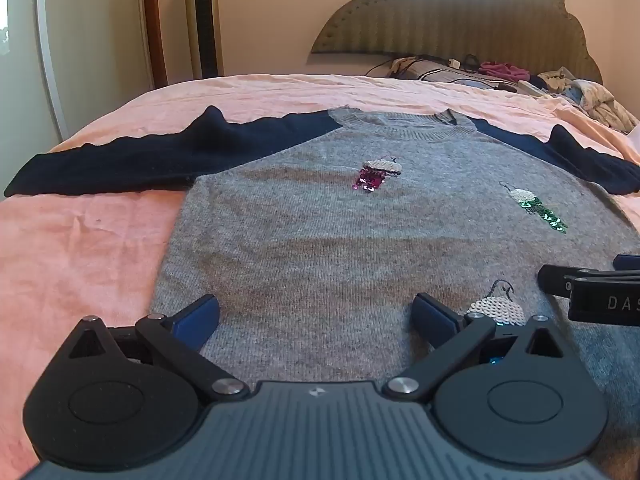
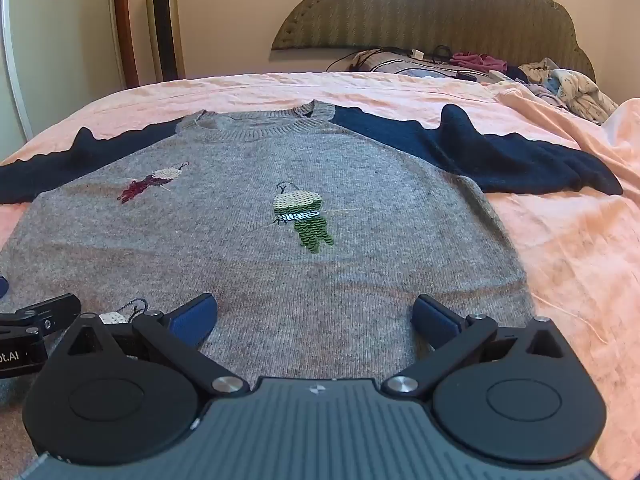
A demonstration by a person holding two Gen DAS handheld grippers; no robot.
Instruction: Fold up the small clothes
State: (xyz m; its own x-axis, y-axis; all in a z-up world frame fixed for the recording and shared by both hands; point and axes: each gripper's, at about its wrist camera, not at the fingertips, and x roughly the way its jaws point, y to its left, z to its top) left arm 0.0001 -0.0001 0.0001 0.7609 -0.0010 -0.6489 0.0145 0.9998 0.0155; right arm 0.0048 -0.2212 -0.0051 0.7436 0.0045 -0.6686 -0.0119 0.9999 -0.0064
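A small grey knit sweater (image 1: 320,232) (image 2: 248,264) with navy sleeves lies flat, face up, on a pink bedsheet, collar toward the headboard. Sequin motifs dot its front: pink (image 1: 374,176), green (image 2: 304,220) and white (image 1: 500,310). Both sleeves are spread sideways, the left sleeve (image 1: 120,168) and the right sleeve (image 2: 520,160). My left gripper (image 1: 316,316) hovers open over the sweater's lower left part, nothing between its blue pads. Over the lower right part my right gripper (image 2: 316,316) is open too, holding nothing. Each gripper shows at the other view's edge.
The pink sheet (image 1: 80,264) covers the bed on both sides of the sweater. A heap of clothes (image 2: 560,88) and cables lies by the padded headboard (image 2: 420,8). A tall tower fan (image 1: 204,20) stands by the wall at the back left.
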